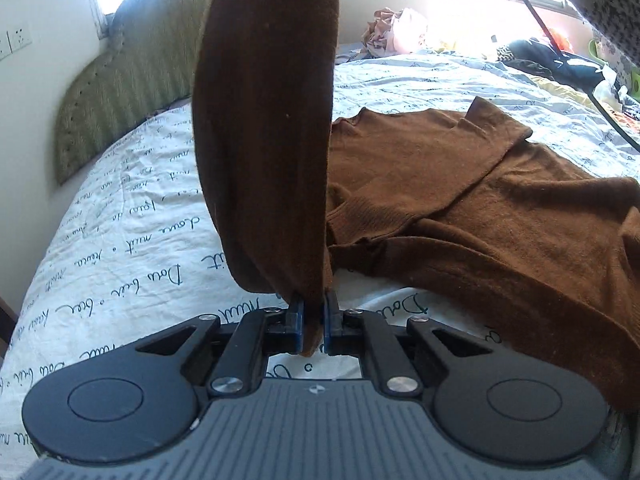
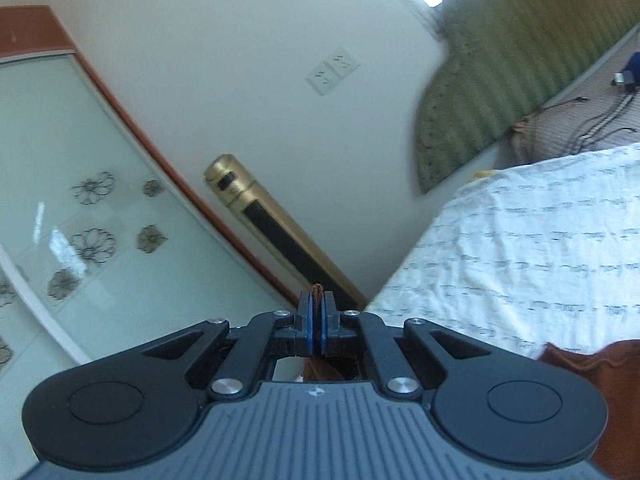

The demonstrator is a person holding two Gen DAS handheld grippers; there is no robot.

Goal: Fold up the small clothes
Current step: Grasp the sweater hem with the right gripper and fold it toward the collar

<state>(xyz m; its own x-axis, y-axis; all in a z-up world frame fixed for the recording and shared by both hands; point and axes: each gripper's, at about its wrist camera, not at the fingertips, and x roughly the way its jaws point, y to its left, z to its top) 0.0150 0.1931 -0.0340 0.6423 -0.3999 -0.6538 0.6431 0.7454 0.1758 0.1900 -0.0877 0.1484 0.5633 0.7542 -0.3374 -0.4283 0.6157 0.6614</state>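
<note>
A brown knit sweater (image 1: 460, 200) lies spread on the bed, its body to the right in the left wrist view. My left gripper (image 1: 314, 312) is shut on one sleeve (image 1: 268, 140), which rises in a loop up past the top of the frame. My right gripper (image 2: 318, 312) is shut on a thin edge of the same brown knit (image 2: 318, 290), held up off the bed's side and pointing at the wall. More brown sweater (image 2: 592, 364) shows at the lower right of the right wrist view.
The bed has a white quilt with script print (image 1: 132, 240) and a green padded headboard (image 1: 120, 92). Piled clothes (image 1: 396, 28) and a black cable (image 1: 560, 52) lie at the far side. A gold tower fan (image 2: 272, 232) and a glass wardrobe door (image 2: 80, 208) stand by the wall.
</note>
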